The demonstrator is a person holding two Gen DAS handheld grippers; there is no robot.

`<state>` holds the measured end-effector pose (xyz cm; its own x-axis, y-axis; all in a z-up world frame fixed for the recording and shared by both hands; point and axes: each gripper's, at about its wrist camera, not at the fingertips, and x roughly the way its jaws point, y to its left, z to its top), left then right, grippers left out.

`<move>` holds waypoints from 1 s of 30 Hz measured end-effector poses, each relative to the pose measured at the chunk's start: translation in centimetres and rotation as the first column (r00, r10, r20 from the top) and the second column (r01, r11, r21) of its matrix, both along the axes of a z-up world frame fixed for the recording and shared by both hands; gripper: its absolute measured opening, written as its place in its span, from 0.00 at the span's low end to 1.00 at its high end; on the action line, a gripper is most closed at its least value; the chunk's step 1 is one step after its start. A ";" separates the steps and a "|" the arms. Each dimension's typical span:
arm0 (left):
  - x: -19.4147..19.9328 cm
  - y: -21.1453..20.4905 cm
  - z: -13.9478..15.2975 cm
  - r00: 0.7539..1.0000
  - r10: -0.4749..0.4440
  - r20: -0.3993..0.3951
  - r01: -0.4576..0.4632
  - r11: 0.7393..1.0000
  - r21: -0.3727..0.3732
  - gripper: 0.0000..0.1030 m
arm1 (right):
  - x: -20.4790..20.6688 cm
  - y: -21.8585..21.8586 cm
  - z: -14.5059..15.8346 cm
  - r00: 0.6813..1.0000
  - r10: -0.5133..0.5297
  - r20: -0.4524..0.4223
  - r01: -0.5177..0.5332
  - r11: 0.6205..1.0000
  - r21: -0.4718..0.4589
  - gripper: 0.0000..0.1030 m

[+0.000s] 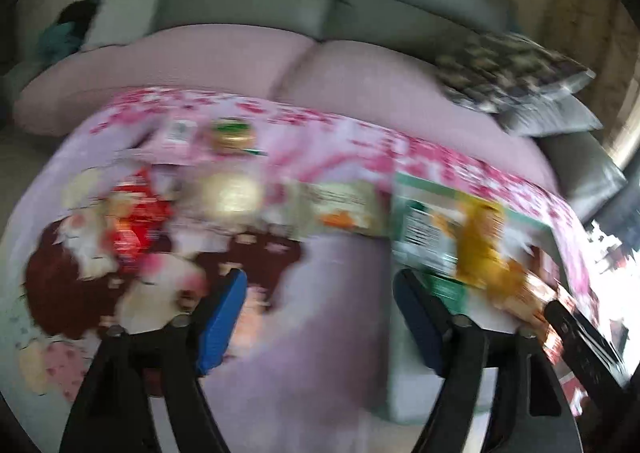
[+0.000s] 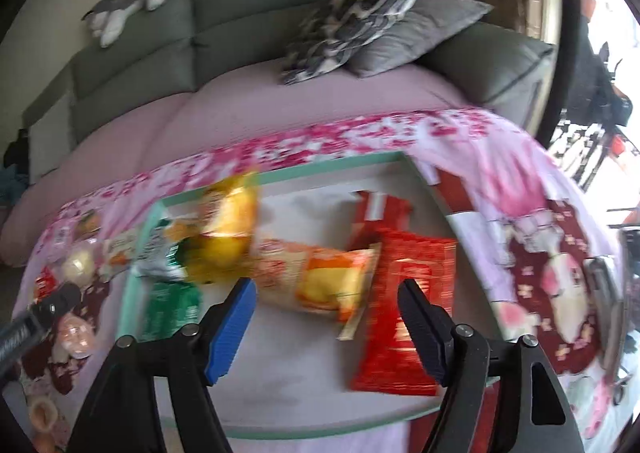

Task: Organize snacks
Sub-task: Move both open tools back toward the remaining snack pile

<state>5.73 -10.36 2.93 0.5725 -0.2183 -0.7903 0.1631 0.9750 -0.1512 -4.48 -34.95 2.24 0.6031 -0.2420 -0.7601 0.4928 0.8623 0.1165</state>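
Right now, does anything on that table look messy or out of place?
Somewhat. In the tray the packets lie jumbled: an orange packet slants across the red packet, and a yellow one is piled on others. Several snacks, such as a red packet, lie outside on the cloth. Nothing looks spilled.

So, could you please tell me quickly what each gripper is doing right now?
Left gripper: open, holding nothing.
Right gripper: open, holding nothing.

Both tongs point steeply downward with jaws spread apart and nothing between them: left tongs (image 1: 320, 317) and right tongs (image 2: 326, 323), each showing 2 blue-padded fingers (image 2: 232, 329).
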 end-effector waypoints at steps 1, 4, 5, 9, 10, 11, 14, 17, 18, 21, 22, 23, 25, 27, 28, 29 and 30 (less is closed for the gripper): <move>0.3 0.7 0.0 1.000 0.021 0.002 -0.021 1.000 0.009 0.82 | 0.3 0.6 -0.1 1.000 0.015 0.003 -0.015 1.000 0.005 0.77; 0.9 2.7 -0.4 0.995 0.102 0.003 -0.102 0.994 0.045 0.82 | 1.3 2.2 -0.5 0.998 0.066 0.005 -0.066 0.998 0.010 0.81; 1.2 3.4 -0.6 0.993 0.122 -0.001 -0.122 0.991 0.056 0.85 | 1.7 2.8 -0.7 0.997 0.082 0.004 -0.082 0.997 0.011 0.87; 1.6 5.6 -0.9 0.985 0.171 -0.002 -0.170 0.983 0.071 0.91 | 2.5 4.6 -1.1 0.992 0.129 0.011 -0.129 0.991 0.019 0.91; 1.7 6.0 -0.8 0.984 0.180 0.001 -0.179 0.981 0.072 0.91 | 2.7 4.8 -1.2 0.991 0.133 0.012 -0.133 0.991 0.019 0.94; 1.7 6.5 -0.7 0.982 0.190 0.006 -0.190 0.979 0.072 0.92 | 2.9 5.3 -1.2 0.990 0.139 0.016 -0.139 0.990 0.020 1.00; 1.9 7.8 -0.6 0.975 0.221 0.005 -0.221 0.973 0.068 0.92 | 3.4 6.4 -1.3 0.988 0.154 0.022 -0.154 0.988 0.021 1.00; 2.1 9.1 -0.7 0.969 0.248 0.001 -0.247 0.967 0.062 0.92 | 3.9 7.4 -1.4 0.987 0.160 0.026 -0.161 0.986 0.031 1.00; 2.1 9.6 -0.7 0.966 0.259 0.004 -0.259 0.964 0.063 0.92 | 4.1 7.9 -1.5 0.986 0.165 0.028 -0.166 0.985 0.036 1.00; 2.1 11.2 -0.5 0.957 0.290 0.012 -0.291 0.955 0.053 0.92 | 4.5 9.2 -1.4 0.982 0.186 0.041 -0.188 0.981 0.045 1.00; 2.1 11.6 -0.4 0.955 0.297 0.013 -0.298 0.954 0.046 0.92 | 4.7 9.5 -1.3 0.980 0.194 0.047 -0.196 0.979 0.049 1.00; 2.2 12.3 -0.4 0.951 0.307 0.014 -0.308 0.951 0.037 0.92 | 4.8 10.1 -1.2 0.978 0.202 0.056 -0.205 0.977 0.053 1.00; 2.2 13.2 -0.4 0.946 0.324 0.014 -0.324 0.945 0.034 0.92 | 5.2 11.2 -1.2 0.973 0.221 0.069 -0.225 0.972 0.065 1.00; 2.3 14.1 -0.6 0.941 0.339 0.010 -0.339 0.940 0.033 0.92 | 5.6 12.5 -1.2 0.966 0.249 0.071 -0.253 0.965 0.066 1.00; 2.3 14.5 -0.7 0.939 0.344 0.006 -0.344 0.938 0.031 0.92 | 5.8 12.8 -1.3 0.964 0.256 0.068 -0.260 0.963 0.063 1.00; 2.4 14.9 -0.8 0.937 0.349 0.001 -0.349 0.937 0.028 0.92 | 6.0 13.4 -1.4 0.962 0.267 0.062 -0.270 0.961 0.058 1.00; 2.4 15.1 -0.9 0.937 0.350 -0.003 -0.350 0.936 0.025 0.92 | 6.3 14.0 -1.6 0.959 0.277 0.055 -0.280 0.958 0.055 1.00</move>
